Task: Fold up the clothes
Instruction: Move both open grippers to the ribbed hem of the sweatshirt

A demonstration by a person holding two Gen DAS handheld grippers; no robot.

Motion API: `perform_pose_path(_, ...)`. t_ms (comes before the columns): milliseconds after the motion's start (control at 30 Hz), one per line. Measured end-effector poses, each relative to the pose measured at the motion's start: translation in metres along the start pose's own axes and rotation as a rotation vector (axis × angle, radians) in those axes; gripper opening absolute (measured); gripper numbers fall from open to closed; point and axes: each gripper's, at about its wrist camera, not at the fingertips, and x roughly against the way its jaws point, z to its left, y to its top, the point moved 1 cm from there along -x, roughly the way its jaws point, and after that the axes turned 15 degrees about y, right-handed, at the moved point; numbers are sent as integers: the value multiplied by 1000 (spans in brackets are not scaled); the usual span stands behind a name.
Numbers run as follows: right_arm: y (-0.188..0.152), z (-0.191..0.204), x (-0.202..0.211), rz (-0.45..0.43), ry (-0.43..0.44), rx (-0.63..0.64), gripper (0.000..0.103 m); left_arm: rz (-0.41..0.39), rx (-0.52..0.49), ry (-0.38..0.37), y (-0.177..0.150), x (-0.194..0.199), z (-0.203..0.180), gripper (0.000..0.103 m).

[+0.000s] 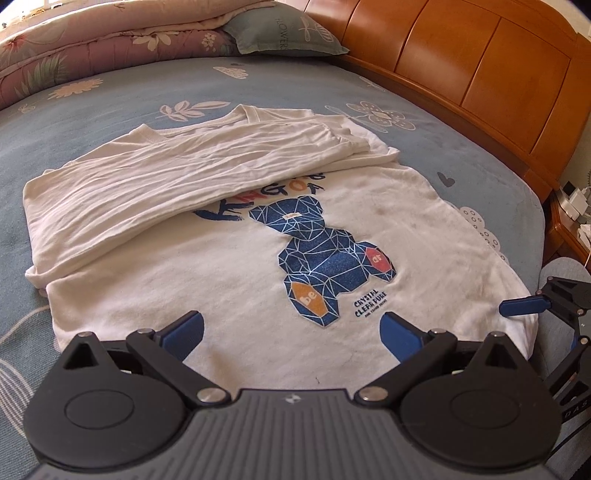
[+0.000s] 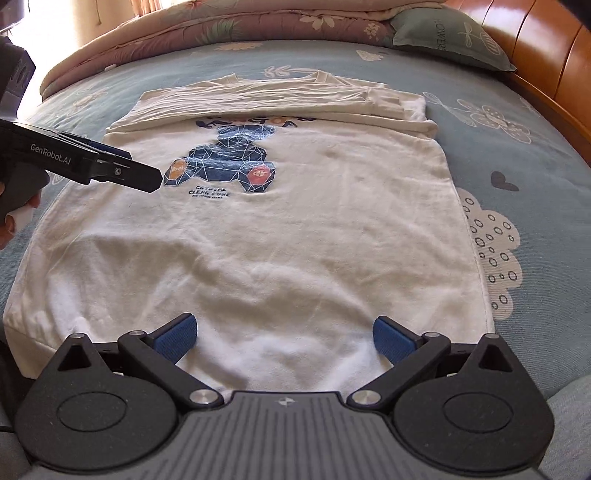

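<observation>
A: Left wrist view. White T-shirt (image 1: 229,254) lies print-up on the bed (image 1: 122,92), blue bear graphic (image 1: 325,258) facing the camera. The collar end is doubled over onto the chest, sleeves tucked into that folded band, covering part of the lettering. Hem end is nearest the lens.

B: And the left tool (image 1: 291,326)?

A: Jaws spread wide, nothing between them, hanging just over the hem. Reads as lined up to take the near edge, though it isn't gripping cloth. The right tool (image 1: 524,306) shows at the right edge by the shirt's corner; only one blue finger is visible from here, so I can't tell its state from this view.

B: Right wrist view?

A: Same shirt (image 2: 280,229), seen along its length. The folded band sits at the far end and the hem is under the lens. Right tool (image 2: 284,338) is spread too, empty, poised above the hem near the middle. The left tool (image 2: 147,181) reaches in from the left, over the cloth beside the print, a hand (image 2: 14,218) behind it.

B: Stage?

A: Partly folded: top section turned down, lower body flat. Both tools at the hem end suits bringing that end up toward the fold, but that's my judgement. Quilt (image 2: 221,26) and pillow (image 2: 450,37) sit well clear at the headboard (image 1: 480,62).
</observation>
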Motion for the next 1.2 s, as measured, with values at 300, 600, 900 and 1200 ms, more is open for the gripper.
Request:
perform_pose_path(300, 88, -57, -17, -206, -17, 20, 103, -2, 79, 25, 2, -6, 15, 101)
perform_pose_path(600, 136, -129, -77, -272, 36, -163, 103, 4, 82, 39, 2, -14, 18, 101)
perform_pose_path(900, 116, -93, -52, -201, -7, 0, 103, 1, 77, 54, 3, -15, 16, 101)
perform_pose_path(1200, 59, -30, -46, -31, 19, 138, 103, -4, 60, 68, 0, -14, 14, 101)
